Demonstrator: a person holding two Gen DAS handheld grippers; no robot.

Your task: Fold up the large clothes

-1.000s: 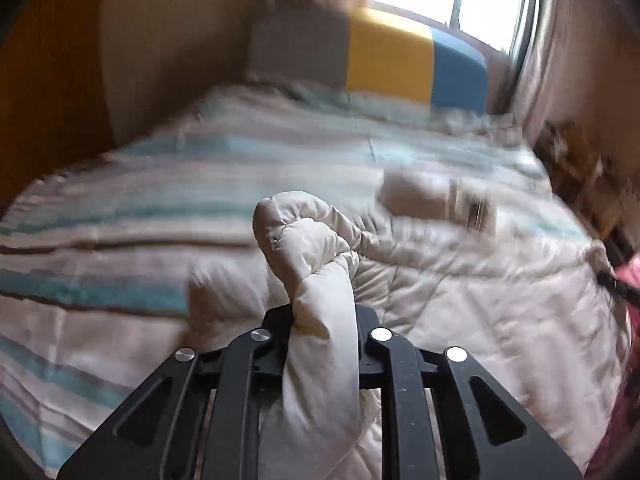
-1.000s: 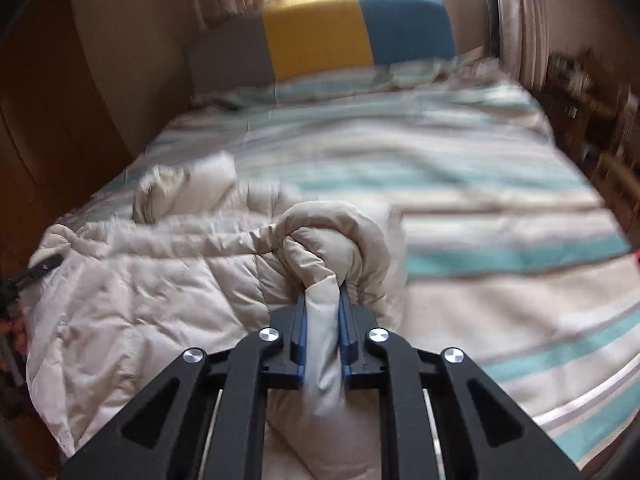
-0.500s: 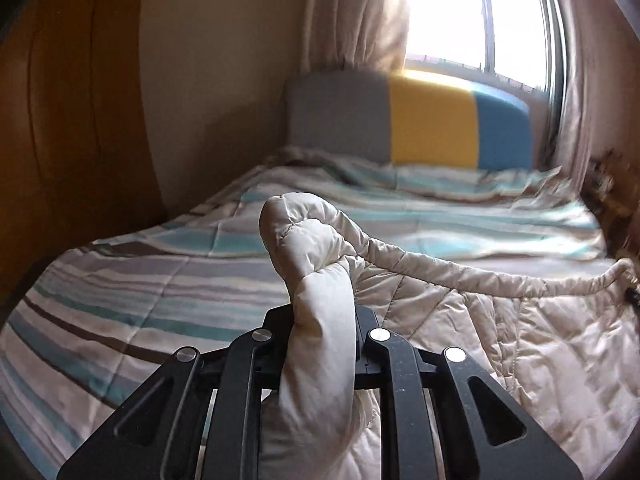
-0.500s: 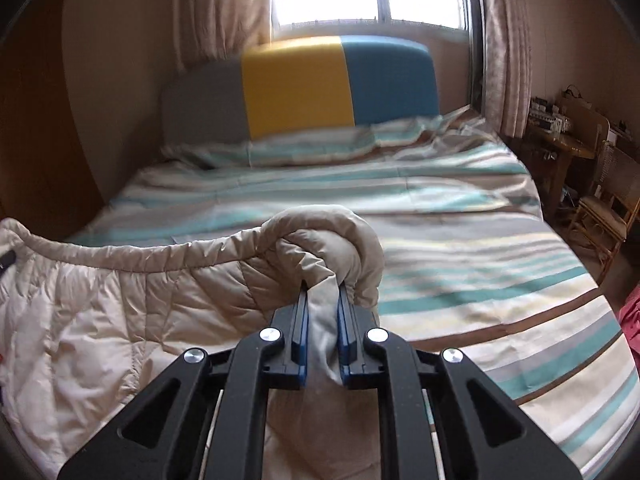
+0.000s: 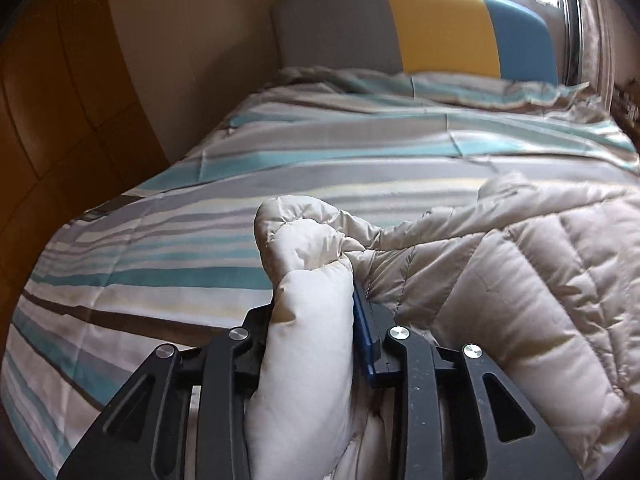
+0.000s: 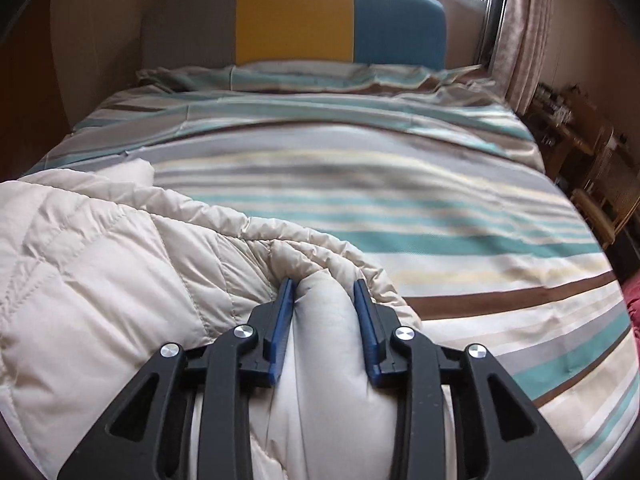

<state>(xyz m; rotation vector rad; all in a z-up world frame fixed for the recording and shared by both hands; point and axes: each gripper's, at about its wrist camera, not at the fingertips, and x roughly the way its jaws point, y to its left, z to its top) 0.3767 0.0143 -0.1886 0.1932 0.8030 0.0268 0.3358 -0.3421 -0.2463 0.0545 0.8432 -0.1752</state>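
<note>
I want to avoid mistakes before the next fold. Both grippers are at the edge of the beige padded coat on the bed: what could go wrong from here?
1. The jaws of both the left gripper and the right gripper have just been opening with the padded coat bunched between them; the thick folds may spring apart and undo the fold.
2. The coat's shiny fabric may slide on the striped bedcover.
3. Puffy cloth could snag on a blue pad as it withdraws.

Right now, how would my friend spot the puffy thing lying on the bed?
Find the bed with the grey, yellow and blue headboard and the striped cover. Near its foot lies a cream quilted puffer coat, bunched fabric between the jaws of both grippers. It is plain, puffy and stitched in panels, unlike the flat teal-and-brown stripes beneath.
</note>
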